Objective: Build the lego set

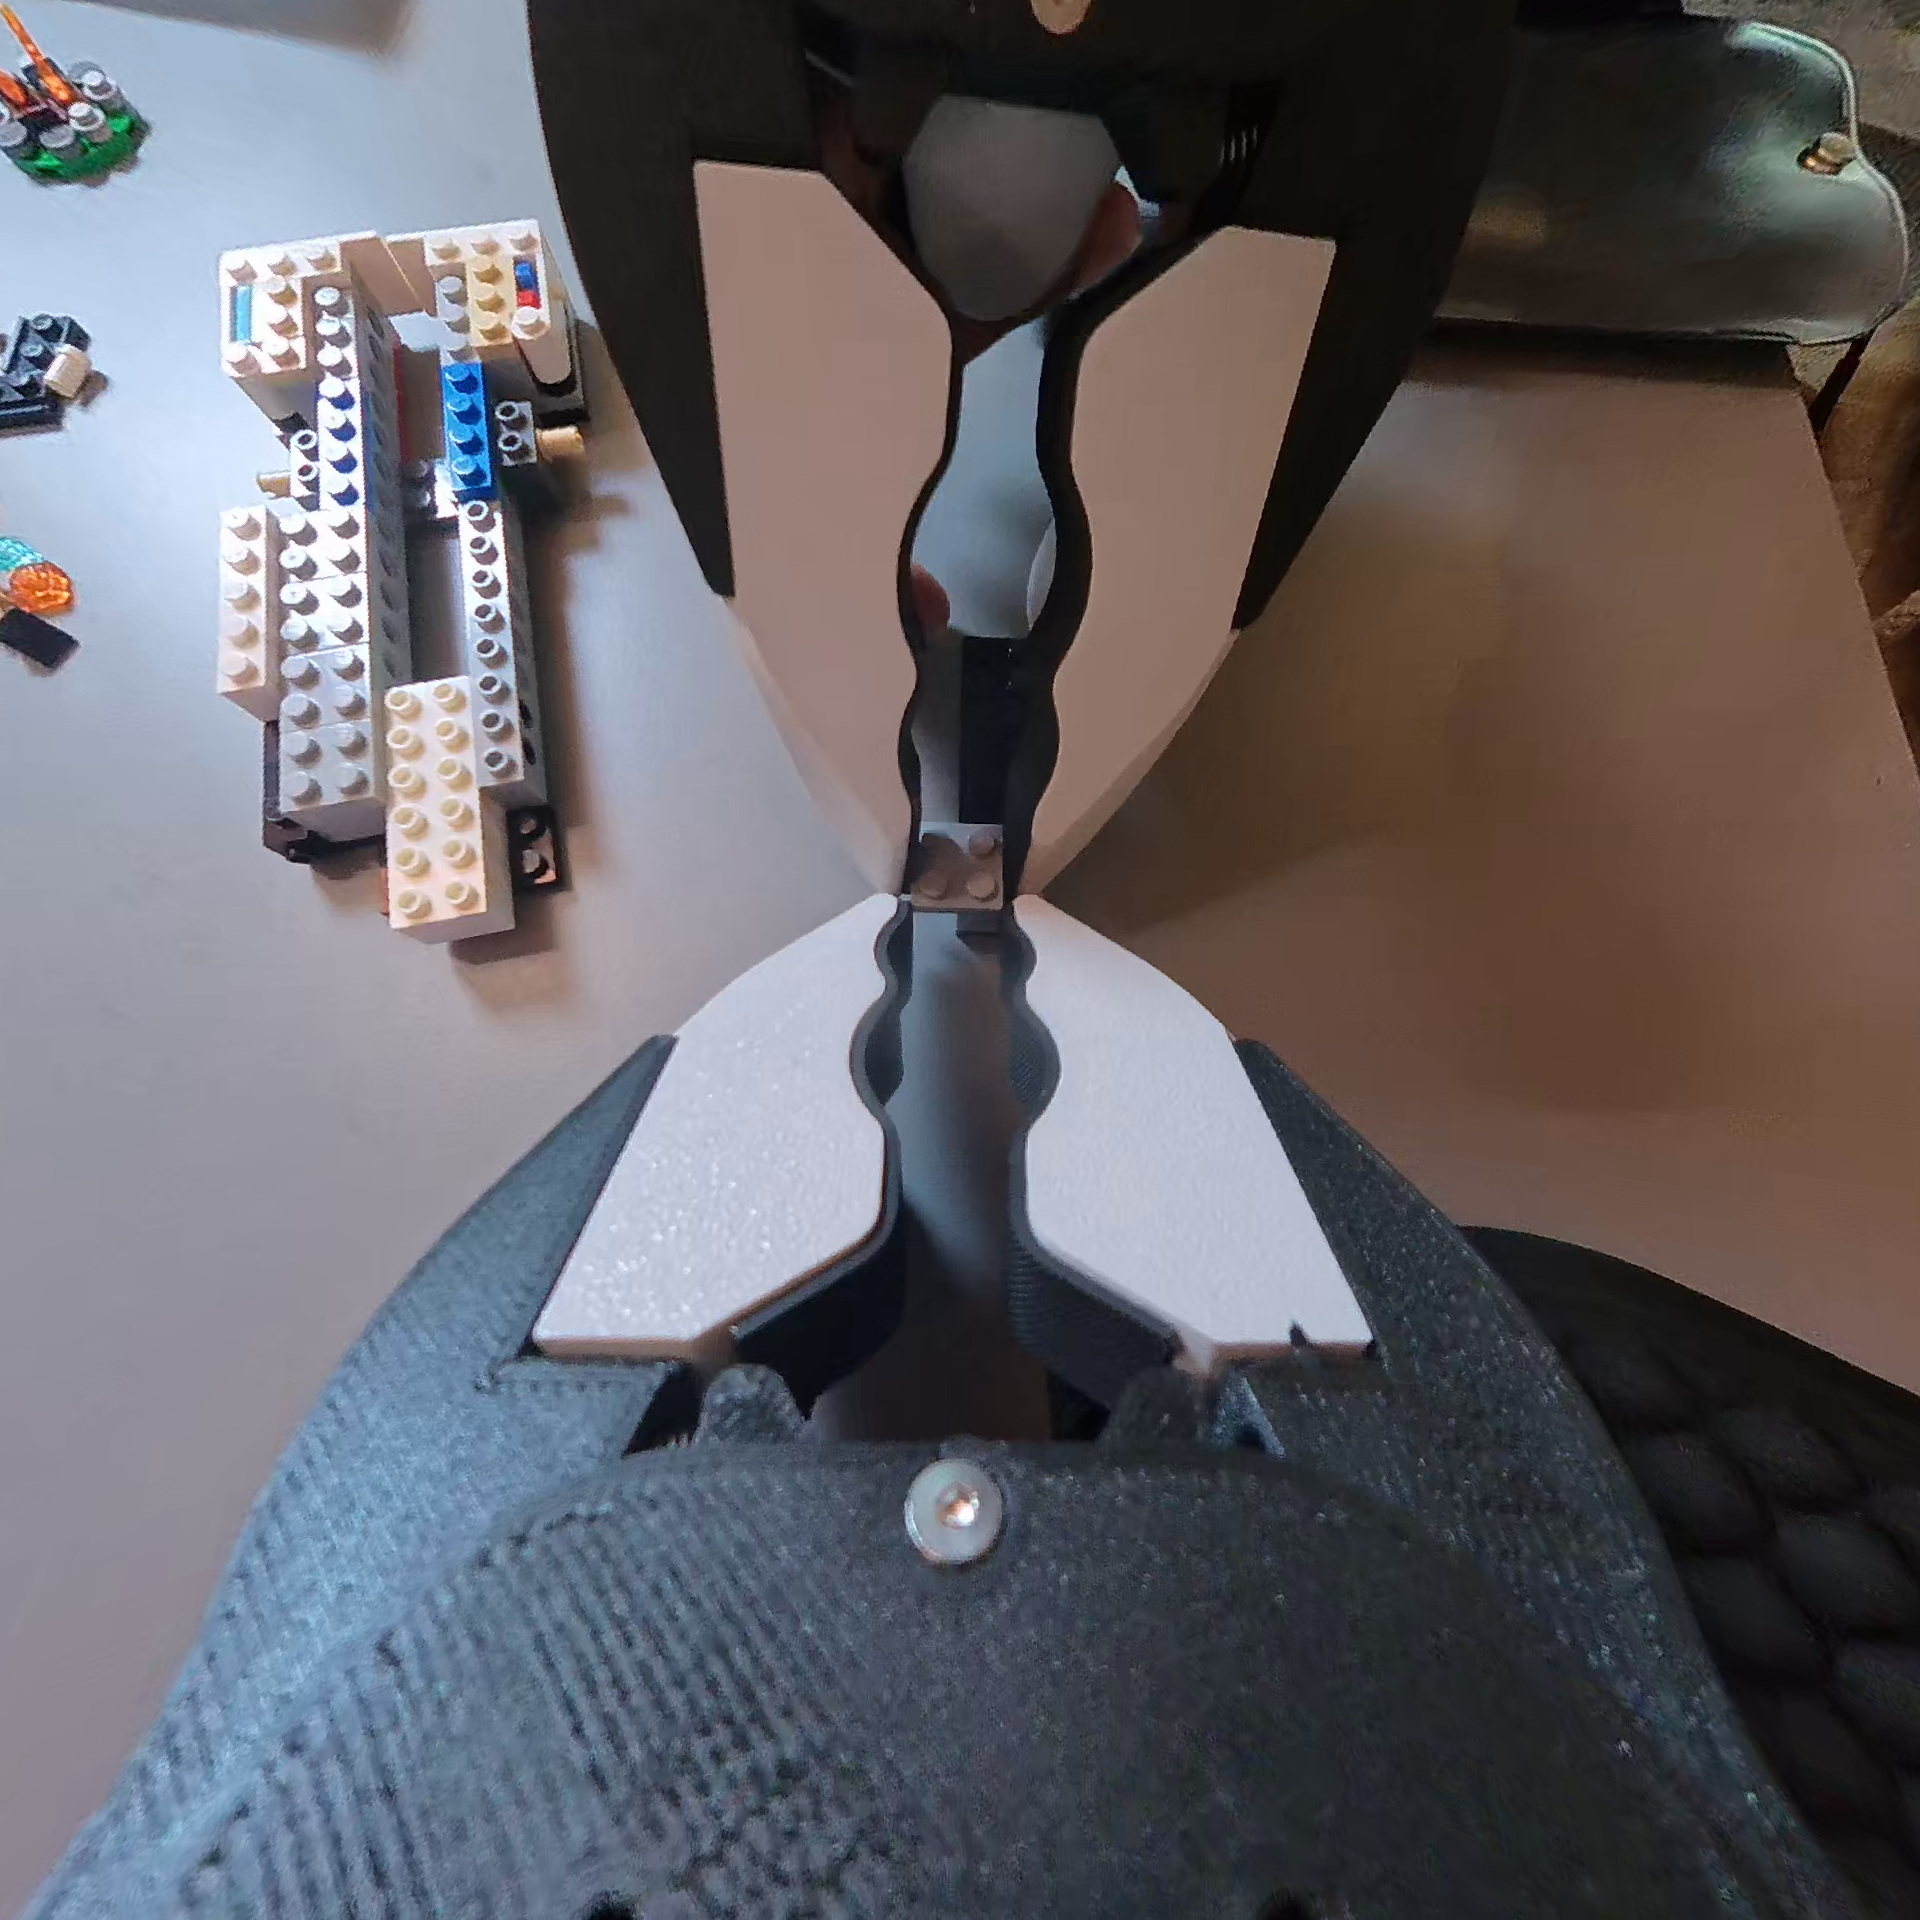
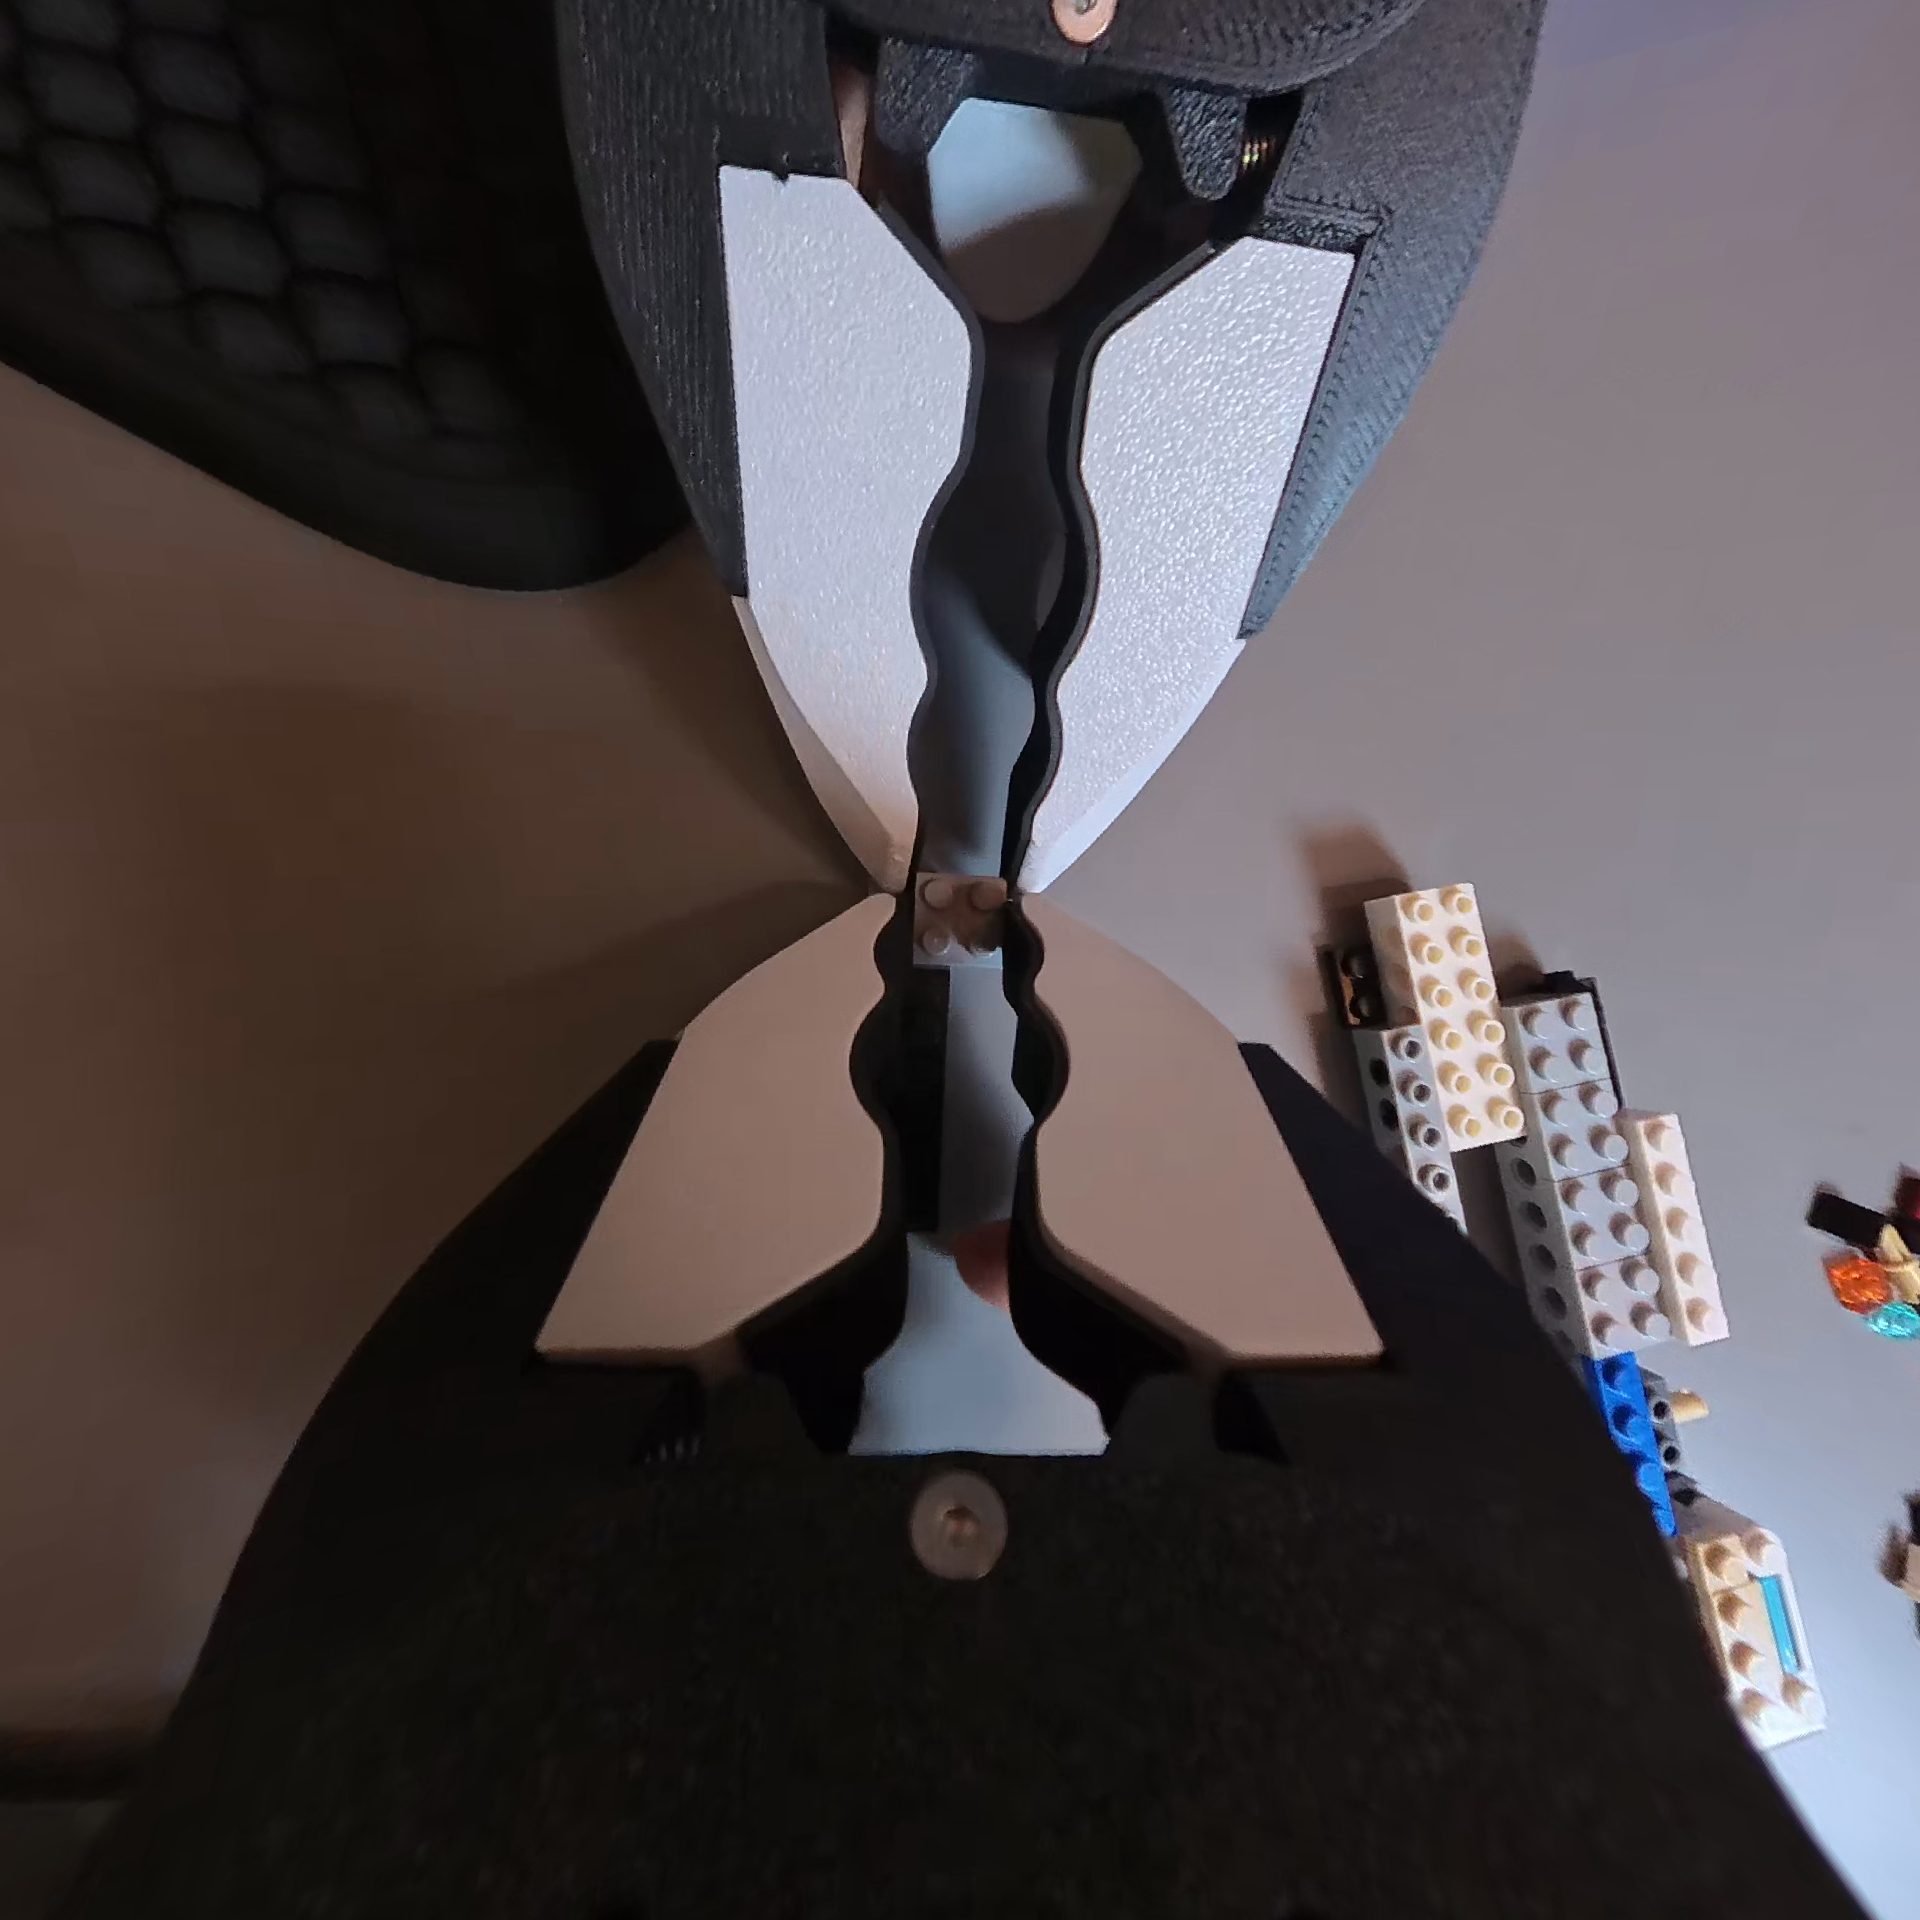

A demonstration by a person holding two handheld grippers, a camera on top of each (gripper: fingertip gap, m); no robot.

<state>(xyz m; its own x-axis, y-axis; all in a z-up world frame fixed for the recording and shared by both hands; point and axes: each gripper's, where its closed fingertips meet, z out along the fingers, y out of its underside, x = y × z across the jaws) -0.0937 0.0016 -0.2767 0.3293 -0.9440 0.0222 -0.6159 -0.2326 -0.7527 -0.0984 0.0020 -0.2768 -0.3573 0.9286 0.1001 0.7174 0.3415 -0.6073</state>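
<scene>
A small grey plate [image 1: 958, 868], square with four studs, hung in the air between the two grippers, which met tip to tip over the table [image 1: 1455, 831]. The left gripper [image 1: 958, 904] was clamped on its near edge; the right gripper [image 2: 961, 961] faced it head-on and looked clamped on the opposite edge, so both held the one piece. Being square, the plate had no long axis; its studs faced up toward both cameras. Neither gripper was nearer.

The model [image 1: 384, 582], a long build of white, grey and blue bricks, lay on the table well off to the left gripper's left, its length running roughly along the line of the grippers. Loose pieces [image 1: 62, 114] lay beyond it toward the table's far left. Any placing would probably mean carrying the plate sideways that way.
</scene>
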